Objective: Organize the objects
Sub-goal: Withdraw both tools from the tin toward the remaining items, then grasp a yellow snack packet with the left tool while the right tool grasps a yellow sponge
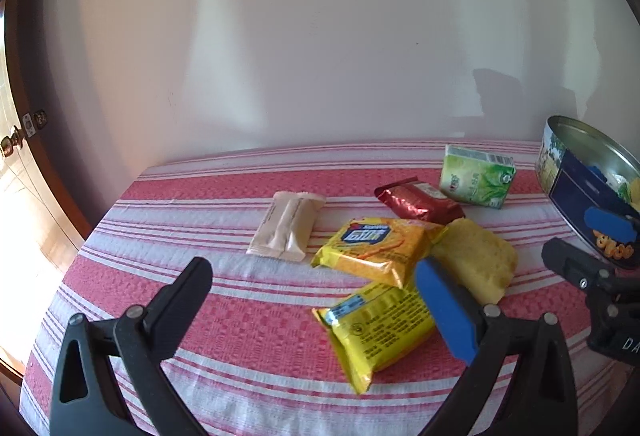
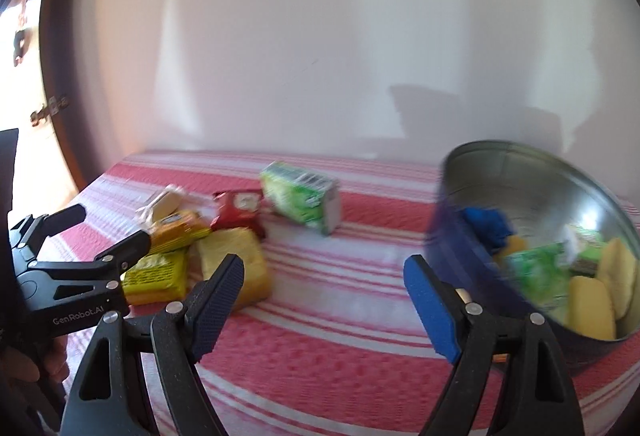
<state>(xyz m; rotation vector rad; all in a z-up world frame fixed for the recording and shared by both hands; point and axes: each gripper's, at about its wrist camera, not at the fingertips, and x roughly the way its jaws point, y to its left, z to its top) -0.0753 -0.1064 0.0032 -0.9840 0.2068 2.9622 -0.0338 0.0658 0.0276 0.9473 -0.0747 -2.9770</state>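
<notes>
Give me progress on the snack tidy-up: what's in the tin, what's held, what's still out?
Done: the tin already holds several snacks, yellow cakes and a green packet among them.
In hand: nothing; the left gripper and right gripper are both open and empty.
Left on the striped cloth: green box, red packet, beige packet, two yellow packets, one yellow cake.

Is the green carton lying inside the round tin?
No, the green carton stands on the striped cloth, apart from the round tin.
</notes>
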